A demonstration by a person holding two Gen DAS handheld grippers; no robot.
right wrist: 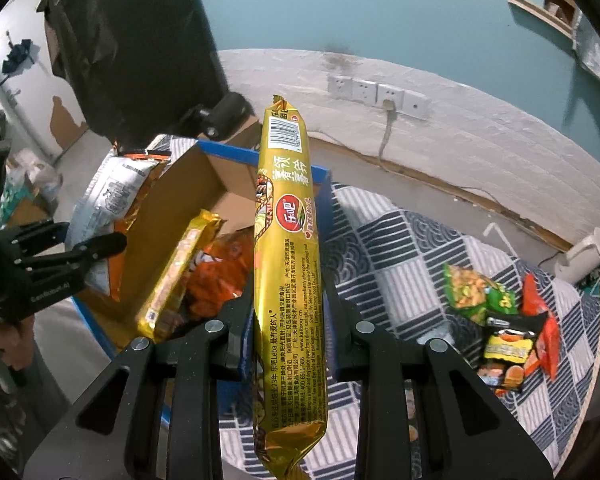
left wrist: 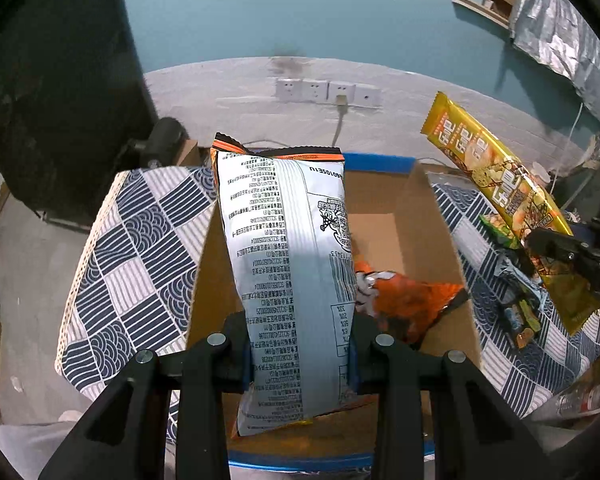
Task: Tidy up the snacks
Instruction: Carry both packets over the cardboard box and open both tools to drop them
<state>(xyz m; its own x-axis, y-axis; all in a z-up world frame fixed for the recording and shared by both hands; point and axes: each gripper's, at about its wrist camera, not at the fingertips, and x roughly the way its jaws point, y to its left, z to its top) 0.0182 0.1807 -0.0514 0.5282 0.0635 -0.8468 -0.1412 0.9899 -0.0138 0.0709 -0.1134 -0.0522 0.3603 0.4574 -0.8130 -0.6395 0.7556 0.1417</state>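
My left gripper (left wrist: 302, 364) is shut on a white and orange chip bag (left wrist: 288, 272), held upright over an open cardboard box (left wrist: 428, 208) with blue edges. An orange snack bag (left wrist: 412, 308) lies inside the box. My right gripper (right wrist: 286, 336) is shut on a long yellow snack pack (right wrist: 286, 248), held upright beside the box's right wall (right wrist: 324, 200). In the right wrist view the box holds another yellow pack (right wrist: 180, 272) and the orange bag (right wrist: 216, 276). The left gripper (right wrist: 80, 256) with the chip bag (right wrist: 108, 200) shows at the left there; the right gripper's fingers (left wrist: 572, 260) and the yellow pack (left wrist: 500, 192) show at the right of the left wrist view.
A blue and white patterned cloth (right wrist: 412, 264) covers the table. Several small snack packs (right wrist: 500, 320) lie on it to the right, a green one (right wrist: 472, 288) among them. Wall sockets (left wrist: 328, 90) with a cable sit behind. A dark panel (left wrist: 60, 80) stands at the back left.
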